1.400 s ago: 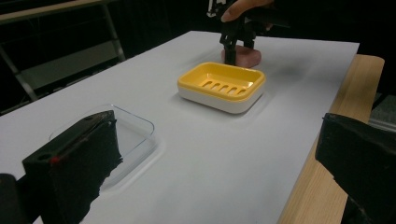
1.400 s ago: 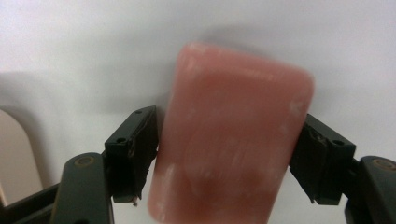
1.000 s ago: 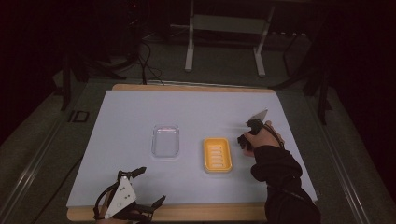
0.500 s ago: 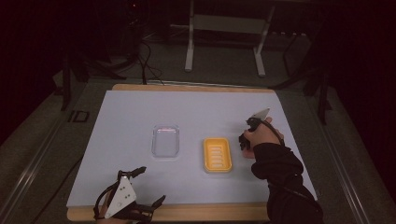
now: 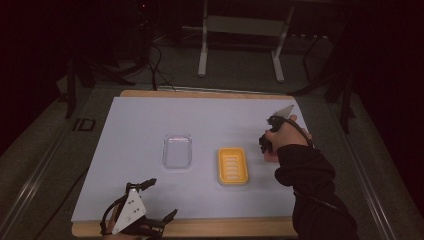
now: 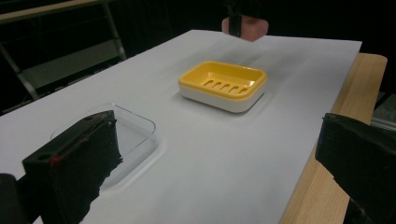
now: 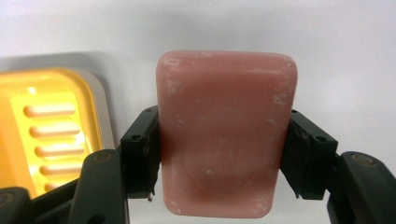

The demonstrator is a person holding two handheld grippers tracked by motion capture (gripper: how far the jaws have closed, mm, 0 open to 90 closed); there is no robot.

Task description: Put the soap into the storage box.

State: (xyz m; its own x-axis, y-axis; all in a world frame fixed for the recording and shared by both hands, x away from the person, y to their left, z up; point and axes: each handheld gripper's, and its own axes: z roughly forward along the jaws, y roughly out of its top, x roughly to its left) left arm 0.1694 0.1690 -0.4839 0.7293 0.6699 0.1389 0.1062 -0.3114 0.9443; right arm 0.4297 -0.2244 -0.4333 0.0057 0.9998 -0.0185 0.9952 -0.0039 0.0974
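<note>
Hidden: In the high view my right hand (image 5: pixel 286 137) covers most of my right gripper (image 5: pixel 265 145), and the soap is barely visible beneath it.
Soap: A pink rectangular bar of soap (image 7: pixel 226 140), rounded at the corners, scuffed white along its edges, a faint oval stamp on its face.
Right tool: My jaws pinch the bar by its two long sides.
Position: The bar hangs just right of the yellow slotted plastic soap dish (image 5: pixel 232 165), apart from it.
Left tool: My left gripper (image 5: pixel 150 210) is spread wide, near the front table edge, well left of the dish.
Also: A clear plastic lid (image 5: pixel 177 150) lies left of the dish.
</note>
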